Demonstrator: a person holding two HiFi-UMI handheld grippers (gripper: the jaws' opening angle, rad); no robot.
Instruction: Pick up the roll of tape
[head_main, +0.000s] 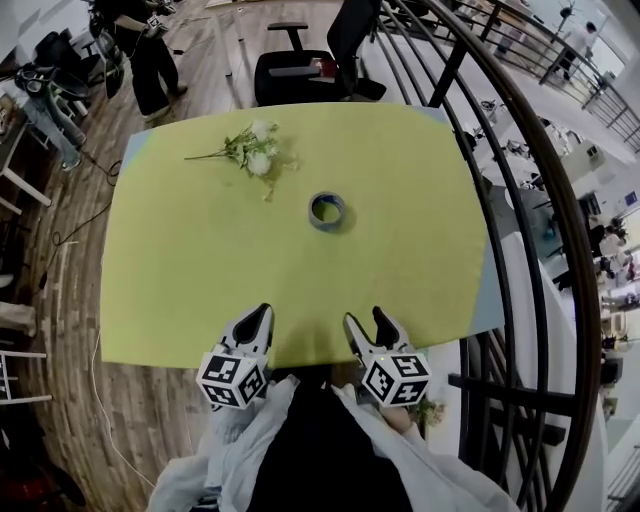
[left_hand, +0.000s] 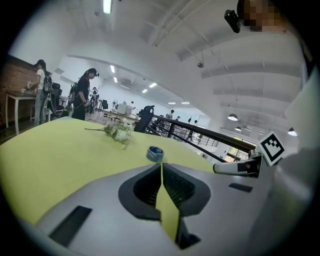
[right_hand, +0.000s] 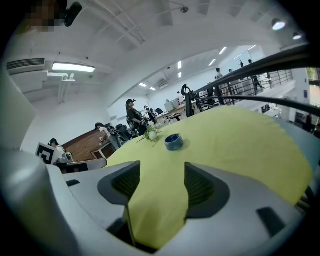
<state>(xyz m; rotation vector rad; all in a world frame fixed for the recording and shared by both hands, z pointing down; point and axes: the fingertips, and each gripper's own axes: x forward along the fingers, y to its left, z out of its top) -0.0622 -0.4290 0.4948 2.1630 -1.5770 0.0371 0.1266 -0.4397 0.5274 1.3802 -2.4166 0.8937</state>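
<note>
A blue-grey roll of tape (head_main: 326, 210) lies flat near the middle of the yellow-green table (head_main: 180, 290). In the left gripper view the roll of tape (left_hand: 155, 153) sits straight ahead and well beyond the jaws. In the right gripper view the tape (right_hand: 173, 142) is also ahead and far off. My left gripper (head_main: 260, 316) hovers at the table's near edge, its jaws shut with nothing between them. My right gripper (head_main: 367, 318) is beside it at the same edge, jaws open and empty. Neither touches the tape.
A sprig of white flowers (head_main: 255, 150) lies beyond the tape, toward the far left. A black office chair (head_main: 300, 65) stands behind the table. A dark metal railing (head_main: 520, 200) curves along the right side. People stand at the back left (head_main: 150, 50).
</note>
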